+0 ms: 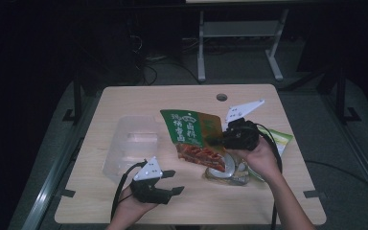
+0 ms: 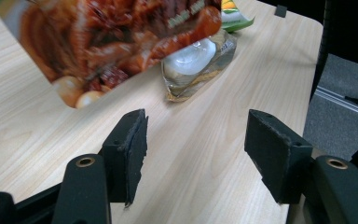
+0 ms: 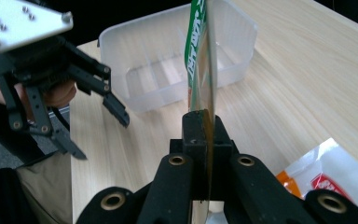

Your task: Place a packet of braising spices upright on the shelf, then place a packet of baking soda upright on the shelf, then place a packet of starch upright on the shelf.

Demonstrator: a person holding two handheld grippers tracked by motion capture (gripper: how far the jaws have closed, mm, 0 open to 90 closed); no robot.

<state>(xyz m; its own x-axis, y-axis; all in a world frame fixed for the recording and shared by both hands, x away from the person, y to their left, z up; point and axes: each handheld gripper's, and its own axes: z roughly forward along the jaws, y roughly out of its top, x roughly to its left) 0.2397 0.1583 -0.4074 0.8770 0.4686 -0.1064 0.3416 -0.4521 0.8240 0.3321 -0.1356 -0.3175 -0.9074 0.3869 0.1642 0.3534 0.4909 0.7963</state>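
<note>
- Green-and-red packet (image 1: 194,136) at frame centre is clamped edgewise by right gripper (image 1: 225,139), long axis running upper left to lower right.
- Left gripper (image 1: 172,182), lower left, is spread wide, nothing grasped.

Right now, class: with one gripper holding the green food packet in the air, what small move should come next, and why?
Probably carry the green food packet leftward over the clear plastic bin. The right gripper is shut on the packet's edge and holds it off the table, the bin stands just beside it, and the left gripper waits open with nothing in it.
</note>
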